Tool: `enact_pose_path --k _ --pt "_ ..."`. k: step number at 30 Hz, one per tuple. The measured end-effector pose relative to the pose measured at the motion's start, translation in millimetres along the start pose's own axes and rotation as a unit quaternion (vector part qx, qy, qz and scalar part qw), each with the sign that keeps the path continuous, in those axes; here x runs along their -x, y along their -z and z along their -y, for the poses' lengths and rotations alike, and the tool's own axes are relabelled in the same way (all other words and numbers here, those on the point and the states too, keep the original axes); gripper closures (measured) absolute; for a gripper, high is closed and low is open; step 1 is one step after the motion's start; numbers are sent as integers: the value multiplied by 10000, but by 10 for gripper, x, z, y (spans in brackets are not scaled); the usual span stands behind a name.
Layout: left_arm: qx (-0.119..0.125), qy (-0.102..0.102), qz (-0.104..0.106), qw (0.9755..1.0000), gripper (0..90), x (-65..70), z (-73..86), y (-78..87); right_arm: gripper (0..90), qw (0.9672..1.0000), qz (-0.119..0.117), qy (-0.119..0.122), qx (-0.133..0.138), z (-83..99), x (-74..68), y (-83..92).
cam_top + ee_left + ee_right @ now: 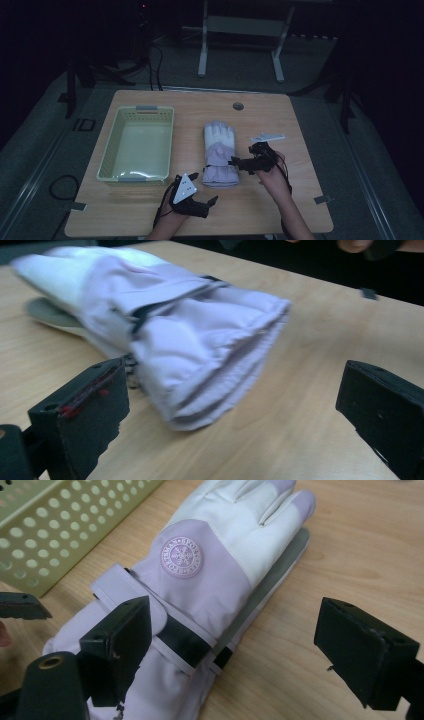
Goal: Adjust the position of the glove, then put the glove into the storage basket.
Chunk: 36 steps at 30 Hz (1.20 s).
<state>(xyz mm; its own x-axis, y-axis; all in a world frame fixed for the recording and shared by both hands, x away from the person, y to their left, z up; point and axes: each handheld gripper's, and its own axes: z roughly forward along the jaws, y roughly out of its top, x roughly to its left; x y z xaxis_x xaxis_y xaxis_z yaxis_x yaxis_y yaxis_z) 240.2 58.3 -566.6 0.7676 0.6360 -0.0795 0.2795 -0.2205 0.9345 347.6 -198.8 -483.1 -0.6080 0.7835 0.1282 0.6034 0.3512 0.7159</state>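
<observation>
Black jaws of the right gripper (232, 650) rise closest to the lens in the right gripper view, standing wide with nothing pressed between them; the lilac and cream glove (200, 595) lies flat on the wooden table (360, 555), its strap and cuff crossing behind the left jaw and into the gap, while the right jaw stands clear over bare wood. No pad touches the fabric as far as I can tell. In the left gripper view the left gripper (230, 415) is likewise spread wide, the glove's open cuff end pointing into the gap and lying just beside the left jaw — apart from it, not gripped.

From above, the glove rests between the two grippers' reach, and the pale green basket (136, 145) sits to its left, with nothing visible in it (the dim light hides little of its floor). My judgement: if the glove is meant for the basket, that work is not yet done — gripping, lifting and carrying it over all remain.
</observation>
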Motion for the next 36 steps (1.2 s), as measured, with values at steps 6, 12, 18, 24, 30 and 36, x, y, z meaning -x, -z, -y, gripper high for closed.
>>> enact_pose_path --k 6,12,18,24,30,36 --pt "-166 35 253 9995 8 99 -217 -16 175 9965 -96 638 528 103 55 61" --pt "-335 509 228 9979 8 27 -381 3 163 9971 -149 646 360 146 117 154" --pt "-481 1102 177 9926 8 -145 -502 -31 163 9976 -46 547 421 130 154 198" --pt "-667 895 -199 9935 9 -171 -708 -78 150 9976 -6 466 508 52 193 205" --pt "-889 729 -784 9903 9 -213 -832 -190 108 9971 -107 375 661 -63 181 130" --pt "-1176 971 -1173 9813 10 -300 -817 -366 189 9979 -25 46 638 -177 205 -77"
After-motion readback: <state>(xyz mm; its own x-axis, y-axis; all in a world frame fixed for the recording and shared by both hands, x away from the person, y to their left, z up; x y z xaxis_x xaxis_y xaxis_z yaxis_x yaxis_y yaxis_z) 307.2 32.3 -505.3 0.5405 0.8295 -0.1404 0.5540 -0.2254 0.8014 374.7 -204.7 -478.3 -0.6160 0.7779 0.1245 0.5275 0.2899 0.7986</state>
